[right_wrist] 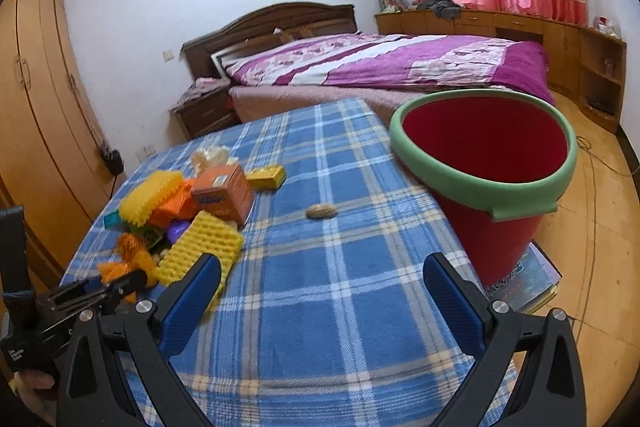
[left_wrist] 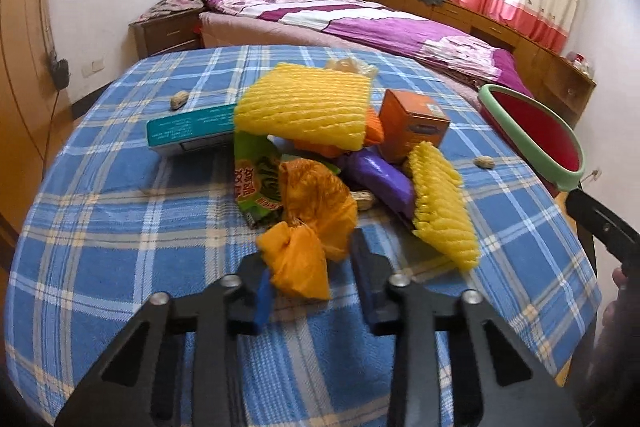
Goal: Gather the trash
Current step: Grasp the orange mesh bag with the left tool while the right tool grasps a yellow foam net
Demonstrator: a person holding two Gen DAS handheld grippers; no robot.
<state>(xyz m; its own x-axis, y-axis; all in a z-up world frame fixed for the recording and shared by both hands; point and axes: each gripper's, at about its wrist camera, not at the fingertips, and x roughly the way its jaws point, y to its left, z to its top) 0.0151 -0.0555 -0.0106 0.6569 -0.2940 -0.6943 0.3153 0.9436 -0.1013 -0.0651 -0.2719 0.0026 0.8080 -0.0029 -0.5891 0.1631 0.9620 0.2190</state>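
Note:
A pile of trash lies on the blue plaid tablecloth (left_wrist: 120, 227): yellow foam nets (left_wrist: 304, 107), an orange box (left_wrist: 412, 123), a purple wrapper (left_wrist: 380, 179), a green wrapper (left_wrist: 256, 183), a teal box (left_wrist: 188, 131) and an orange mesh bag (left_wrist: 304, 227). My left gripper (left_wrist: 308, 267) is shut on the near end of the orange mesh bag. My right gripper (right_wrist: 320, 291) is open and empty above the cloth, right of the pile (right_wrist: 180, 219). A red bucket (right_wrist: 492, 179) with a green rim stands right of the table, beside my right gripper.
Loose peanuts (right_wrist: 322, 211) lie on the cloth, one (left_wrist: 179, 99) at the far left. A small yellow box (right_wrist: 267, 177) lies behind the pile. The bucket stands on a book (right_wrist: 524, 287). A bed (right_wrist: 380, 67) and wooden cabinets (right_wrist: 560, 39) are beyond the table.

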